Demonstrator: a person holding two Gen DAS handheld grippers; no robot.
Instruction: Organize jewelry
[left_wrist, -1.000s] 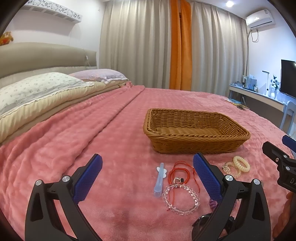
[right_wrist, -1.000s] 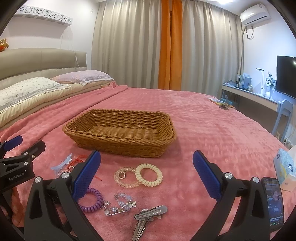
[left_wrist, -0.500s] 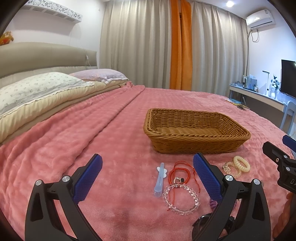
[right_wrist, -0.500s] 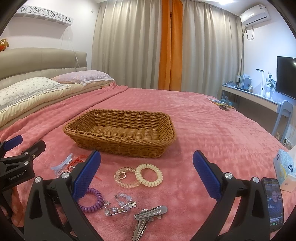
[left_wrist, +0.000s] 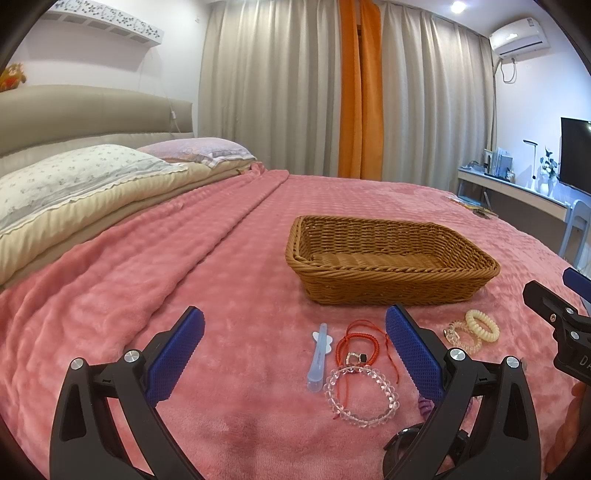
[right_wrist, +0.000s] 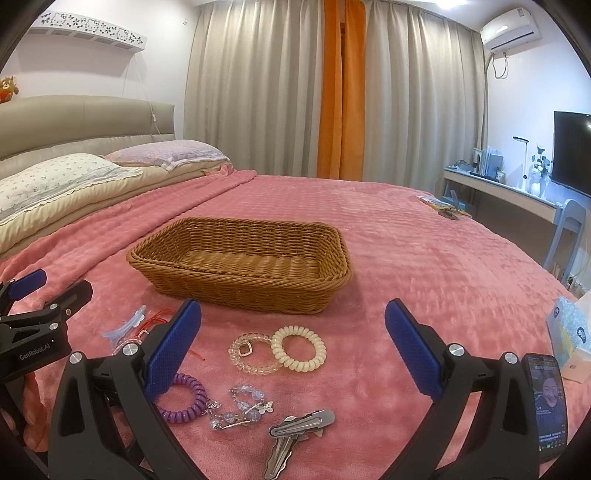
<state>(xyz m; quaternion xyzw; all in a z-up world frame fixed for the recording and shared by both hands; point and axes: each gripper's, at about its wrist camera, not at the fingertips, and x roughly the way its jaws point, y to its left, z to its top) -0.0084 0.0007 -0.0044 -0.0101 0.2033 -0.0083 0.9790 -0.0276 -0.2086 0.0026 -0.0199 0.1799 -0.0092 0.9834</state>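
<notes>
An empty brown wicker basket (left_wrist: 391, 295) (right_wrist: 236, 291) sits on the pink blanket. In front of it lie a clear bead bracelet (left_wrist: 362, 397), a red cord bracelet (left_wrist: 358, 341), a pale blue hair clip (left_wrist: 319, 356), a cream coil hair tie (right_wrist: 298, 348) (left_wrist: 482, 325), a clear pink bracelet (right_wrist: 253, 352), a purple coil tie (right_wrist: 184, 400), a crystal charm piece (right_wrist: 242, 408) and grey metal hair clips (right_wrist: 295, 435). My left gripper (left_wrist: 293, 356) is open and empty above the blanket, left of the beads. My right gripper (right_wrist: 293, 354) is open and empty above the hair ties.
Pillows (left_wrist: 70, 177) and a headboard lie at the left. A phone (right_wrist: 546, 402) and a tissue pack (right_wrist: 565, 328) lie at the right. A desk (right_wrist: 509, 192), chair and TV stand beyond the bed's right edge.
</notes>
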